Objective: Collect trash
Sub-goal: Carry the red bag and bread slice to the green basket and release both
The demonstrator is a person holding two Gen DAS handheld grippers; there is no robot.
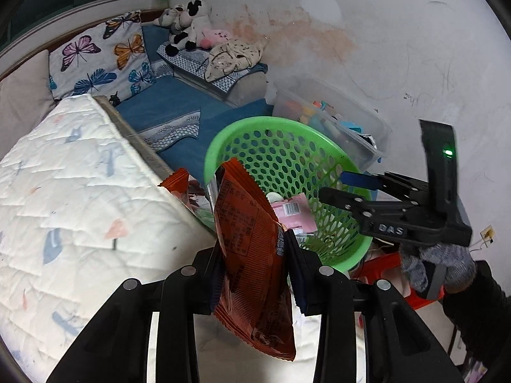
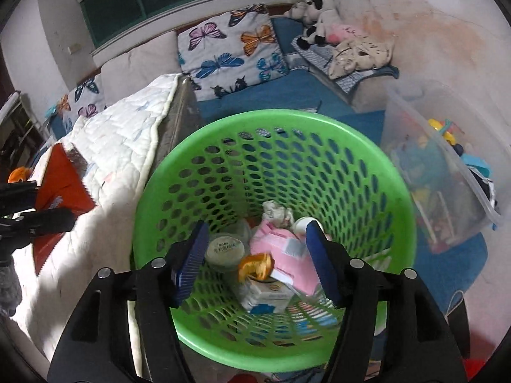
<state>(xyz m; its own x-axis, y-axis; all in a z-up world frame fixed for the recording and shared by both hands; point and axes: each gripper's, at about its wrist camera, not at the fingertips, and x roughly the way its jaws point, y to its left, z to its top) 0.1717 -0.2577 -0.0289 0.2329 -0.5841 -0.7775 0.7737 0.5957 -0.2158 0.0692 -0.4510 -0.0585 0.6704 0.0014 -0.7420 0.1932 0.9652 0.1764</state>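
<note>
Only right wrist shows orange peel (image 2: 255, 266) inside basket (image 2: 399, 198).

- green basket (image 2: 396, 198): round plastic bin with walls full of oval holes, standing upright, mouth open to the top.
- orange-red snack wrapper (image 1: 252, 255): crinkled foil packet with small printed text and zigzag ends, held upright on its edge, outside the basket and just beside its rim.
- pink packet (image 2: 287, 255): soft pink wrapper with a pale label, lying tilted inside the basket near the bottom.
- orange peel (image 2: 255, 266): curled scrap resting in the basket, touching the pink packet.
- round lidded cup (image 2: 225, 249): pale tub with a printed top, in the basket beside the peel.
- crumpled tissue (image 2: 278, 212): whitish wad in the basket, behind the pink packet.
</note>
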